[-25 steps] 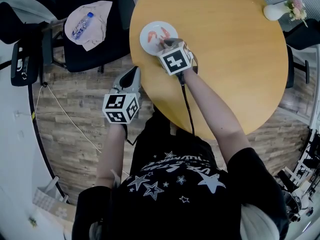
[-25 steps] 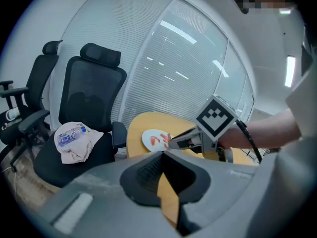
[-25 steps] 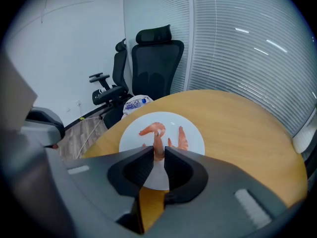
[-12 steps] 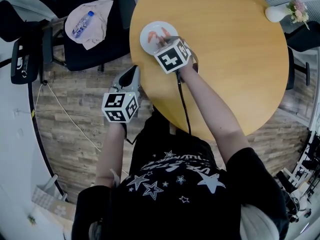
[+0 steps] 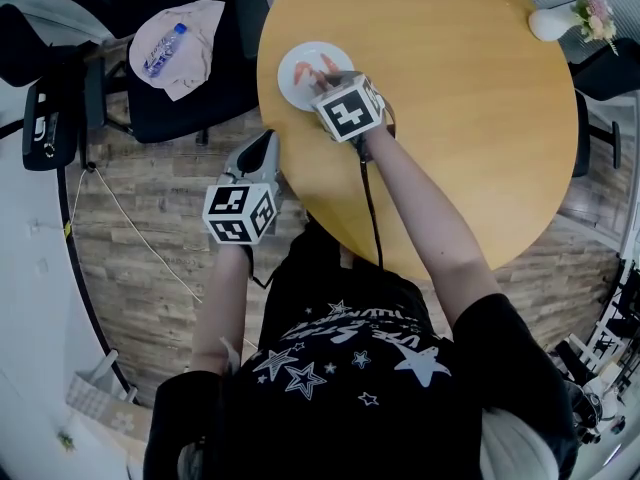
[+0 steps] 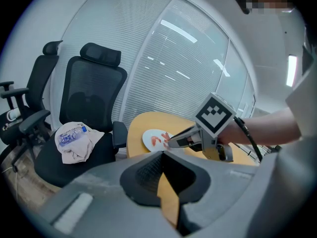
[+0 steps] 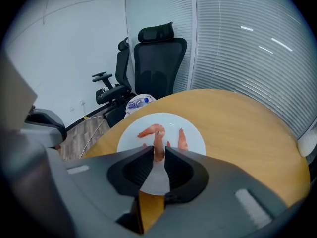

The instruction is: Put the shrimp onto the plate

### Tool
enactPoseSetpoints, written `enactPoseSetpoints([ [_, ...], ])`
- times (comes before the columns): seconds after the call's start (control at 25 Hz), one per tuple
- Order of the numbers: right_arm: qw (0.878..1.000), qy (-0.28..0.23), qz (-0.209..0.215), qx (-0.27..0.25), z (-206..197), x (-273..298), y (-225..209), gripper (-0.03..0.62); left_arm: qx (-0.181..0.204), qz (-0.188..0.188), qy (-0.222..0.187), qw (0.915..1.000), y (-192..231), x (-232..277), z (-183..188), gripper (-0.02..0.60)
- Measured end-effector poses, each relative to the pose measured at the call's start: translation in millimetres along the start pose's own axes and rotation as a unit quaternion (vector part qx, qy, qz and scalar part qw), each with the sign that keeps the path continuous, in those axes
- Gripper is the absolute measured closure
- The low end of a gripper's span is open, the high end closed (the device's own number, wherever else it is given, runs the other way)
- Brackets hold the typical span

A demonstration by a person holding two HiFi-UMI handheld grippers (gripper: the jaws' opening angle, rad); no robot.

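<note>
while my left gripper [image 5: 265, 146] is hanging off the table [image 5: 470, 128] edge, its fingers pressed together on nothing, my right gripper [image 7: 158, 151], the nearer one by far, is hovering over the plate [image 7: 194, 133]. its fingers have just been opening and are standing loose around a shrimp [image 7: 157, 138] lying on the plate, its long axis running straight out between them. a second shrimp [image 7: 148, 131] is lying just left, a third shrimp [image 7: 182, 139] just right; nothing is blocking my way up.
</note>
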State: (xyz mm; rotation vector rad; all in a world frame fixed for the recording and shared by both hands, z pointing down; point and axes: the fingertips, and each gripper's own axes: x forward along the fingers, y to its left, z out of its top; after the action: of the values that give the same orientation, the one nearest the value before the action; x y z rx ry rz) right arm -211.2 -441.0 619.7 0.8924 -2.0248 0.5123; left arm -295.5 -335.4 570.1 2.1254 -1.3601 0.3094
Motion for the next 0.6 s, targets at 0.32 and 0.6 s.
enactPoseSetpoints([
  [0.32,1.0,-0.008,0.009,0.015,-0.1,-0.9,-0.5,0.491,0.0,0.005,-0.002,1.0,3.4,-1.6,1.5,0.58],
  [0.6,1.0,-0.009,0.013,0.026,-5.1,-9.0,-0.1,0.491,0.001,0.008,-0.006,1.0,1.0,-5.0,2.9,0.58],
])
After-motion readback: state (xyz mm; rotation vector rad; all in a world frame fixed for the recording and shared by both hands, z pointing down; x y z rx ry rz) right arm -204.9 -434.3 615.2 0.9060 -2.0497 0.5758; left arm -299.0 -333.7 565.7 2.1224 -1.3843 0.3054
